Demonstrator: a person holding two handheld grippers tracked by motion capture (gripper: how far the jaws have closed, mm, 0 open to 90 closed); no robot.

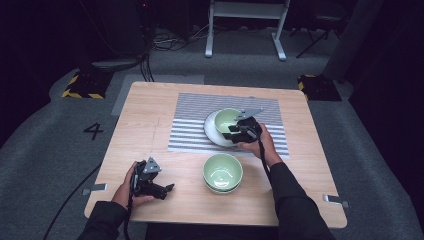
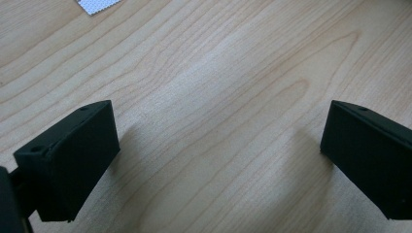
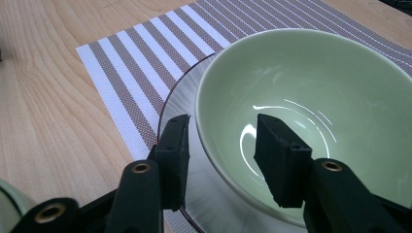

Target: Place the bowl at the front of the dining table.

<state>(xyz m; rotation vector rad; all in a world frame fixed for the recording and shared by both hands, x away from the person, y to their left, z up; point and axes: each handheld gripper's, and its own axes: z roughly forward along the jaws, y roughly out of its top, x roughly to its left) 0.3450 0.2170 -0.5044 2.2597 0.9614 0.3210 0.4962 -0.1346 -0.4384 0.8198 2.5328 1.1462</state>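
Note:
A pale green bowl [image 1: 226,119] [image 3: 311,82] sits in a white plate [image 1: 212,131] [image 3: 204,194] on a striped placemat [image 1: 190,125] [image 3: 136,63]. My right gripper [image 1: 235,131] [image 3: 221,126] straddles the bowl's near rim, one jaw inside and one outside over the plate. The jaws are open, and a gap shows between each pad and the rim. My left gripper [image 1: 167,190] [image 2: 218,131] rests low on the bare wood at the table's front left, jaws wide open with nothing between them.
Two stacked green bowls [image 1: 222,172] stand near the front middle of the wooden table [image 1: 145,130], close below my right forearm; their edge [image 3: 7,204] peeks in beside the right gripper. A white frame [image 1: 245,20] stands on the floor beyond the table.

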